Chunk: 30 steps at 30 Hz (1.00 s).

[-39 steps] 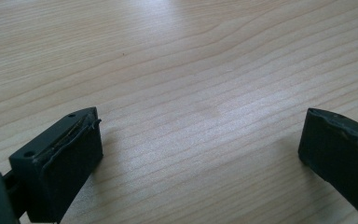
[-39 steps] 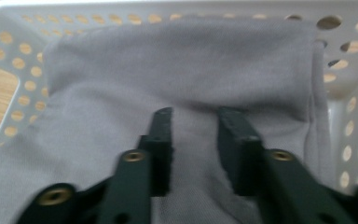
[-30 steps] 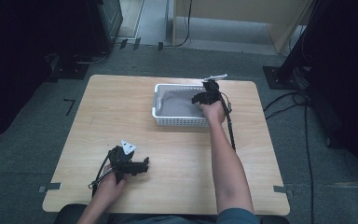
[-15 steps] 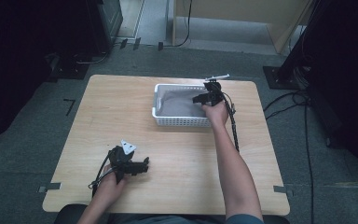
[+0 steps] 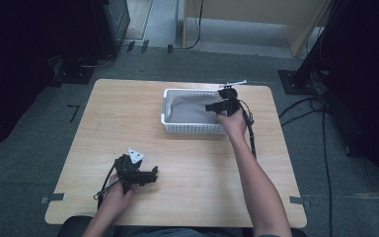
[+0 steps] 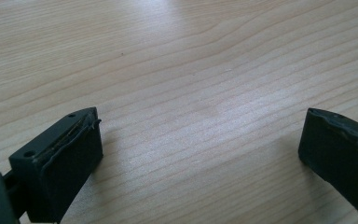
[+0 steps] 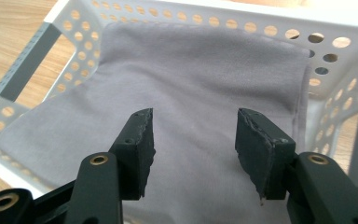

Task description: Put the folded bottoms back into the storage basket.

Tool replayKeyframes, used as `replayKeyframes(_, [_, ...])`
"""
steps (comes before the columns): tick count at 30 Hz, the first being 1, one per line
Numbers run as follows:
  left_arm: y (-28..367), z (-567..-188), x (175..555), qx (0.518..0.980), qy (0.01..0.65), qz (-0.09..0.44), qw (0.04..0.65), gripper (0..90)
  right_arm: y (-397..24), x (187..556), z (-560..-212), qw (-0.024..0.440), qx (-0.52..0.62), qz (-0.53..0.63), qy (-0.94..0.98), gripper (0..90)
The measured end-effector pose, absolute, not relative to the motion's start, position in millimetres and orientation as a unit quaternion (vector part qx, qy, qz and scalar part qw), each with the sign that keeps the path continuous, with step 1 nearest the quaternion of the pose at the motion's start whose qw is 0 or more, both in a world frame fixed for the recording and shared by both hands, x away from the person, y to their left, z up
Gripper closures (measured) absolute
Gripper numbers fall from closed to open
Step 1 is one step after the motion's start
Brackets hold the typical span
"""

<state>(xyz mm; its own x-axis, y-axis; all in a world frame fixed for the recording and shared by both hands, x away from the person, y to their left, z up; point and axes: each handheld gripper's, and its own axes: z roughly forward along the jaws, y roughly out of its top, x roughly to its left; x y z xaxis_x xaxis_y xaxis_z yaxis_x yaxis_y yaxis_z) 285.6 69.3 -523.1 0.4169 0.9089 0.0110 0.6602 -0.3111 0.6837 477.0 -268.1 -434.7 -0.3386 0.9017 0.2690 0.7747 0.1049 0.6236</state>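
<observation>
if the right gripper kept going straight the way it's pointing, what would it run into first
Most likely the grey cloth lying in the white basket. The right gripper, jaws open and empty, aims down into the basket, with nothing between the jaws and the cloth; how near it is I can't judge.

A: Basket?
B: White, walls dotted with round holes. Cloth inside is plain grey, no print.
A: Tabletop?
B: Light wood, fine straight grain.
A: Grippers?
B: Right gripper black with brass-coloured rivets; left gripper black too.
</observation>
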Motion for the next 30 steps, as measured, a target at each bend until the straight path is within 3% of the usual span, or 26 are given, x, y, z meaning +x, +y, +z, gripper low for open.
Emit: replayKeyframes(30, [69,-523,286,0.784,0.500,0.203,0.306,0.0,-273,387,-411,0.128,0.477,0.395,0.775,42.9])
